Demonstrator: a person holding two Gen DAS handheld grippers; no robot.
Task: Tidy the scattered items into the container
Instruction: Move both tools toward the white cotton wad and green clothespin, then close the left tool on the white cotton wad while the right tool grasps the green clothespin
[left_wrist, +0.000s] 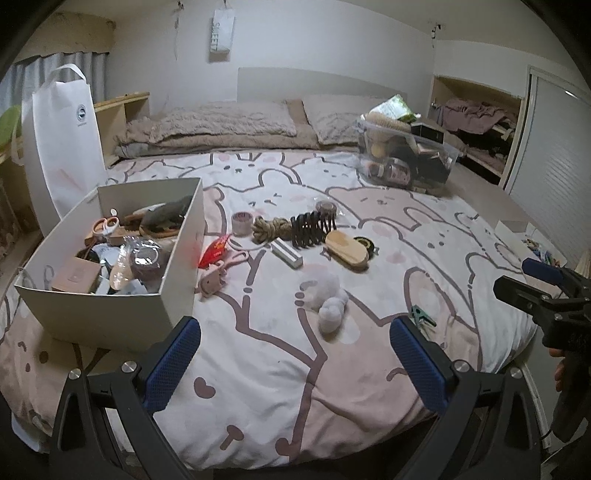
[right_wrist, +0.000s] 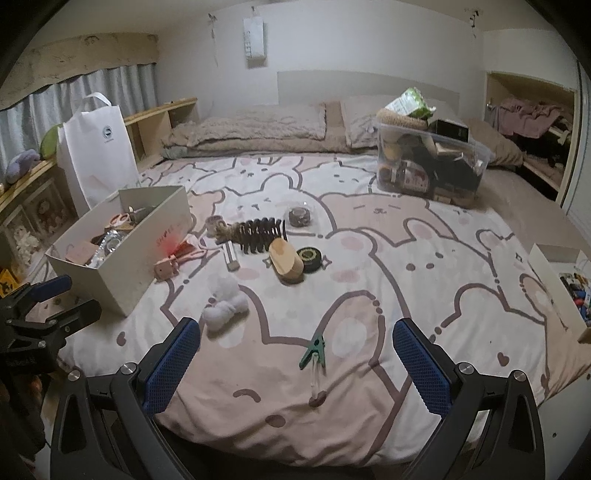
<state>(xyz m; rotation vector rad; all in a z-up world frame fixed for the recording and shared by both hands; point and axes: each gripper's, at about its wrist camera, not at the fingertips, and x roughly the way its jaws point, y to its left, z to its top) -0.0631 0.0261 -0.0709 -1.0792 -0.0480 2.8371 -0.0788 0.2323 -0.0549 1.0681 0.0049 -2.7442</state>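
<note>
A white open box holding several items sits at the bed's left. Scattered on the bedspread: a white fluffy pompom toy, a green clothes peg, a wooden brush, a black hair claw, a rope bundle, a tape roll, a black round tin, a red packet. My left gripper is open and empty, short of the pompom. My right gripper is open and empty, around the peg's near end.
A clear plastic bin full of items stands at the back right. A white paper bag stands behind the box. Pillows lie at the headboard. A small white box sits at the bed's right edge.
</note>
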